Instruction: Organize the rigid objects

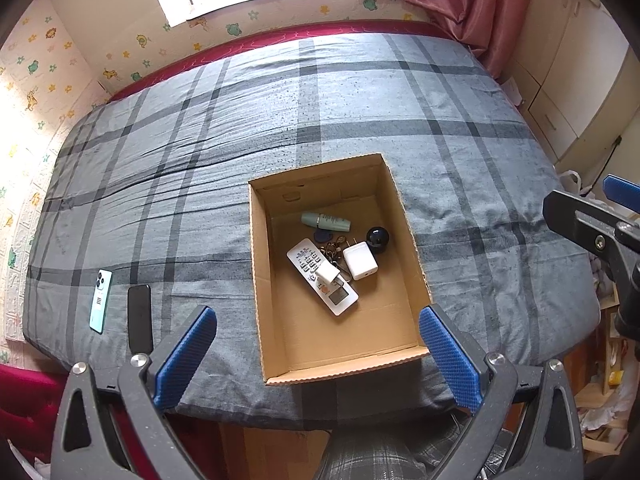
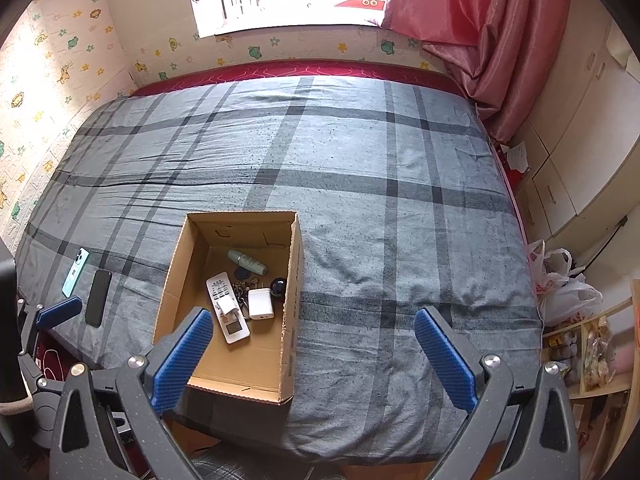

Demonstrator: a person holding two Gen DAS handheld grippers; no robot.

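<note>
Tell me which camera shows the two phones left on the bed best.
The left wrist view: the teal phone and black phone lie side by side, unobstructed, left of the cardboard box, with the teal one's camera cluster and label readable. The right wrist view shows both smaller near its left edge, beside the left hand-held gripper's blue pad.

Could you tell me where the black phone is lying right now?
The black phone lies on the bed's near left edge, beside the mint-green phone, left of the cardboard box.
</note>
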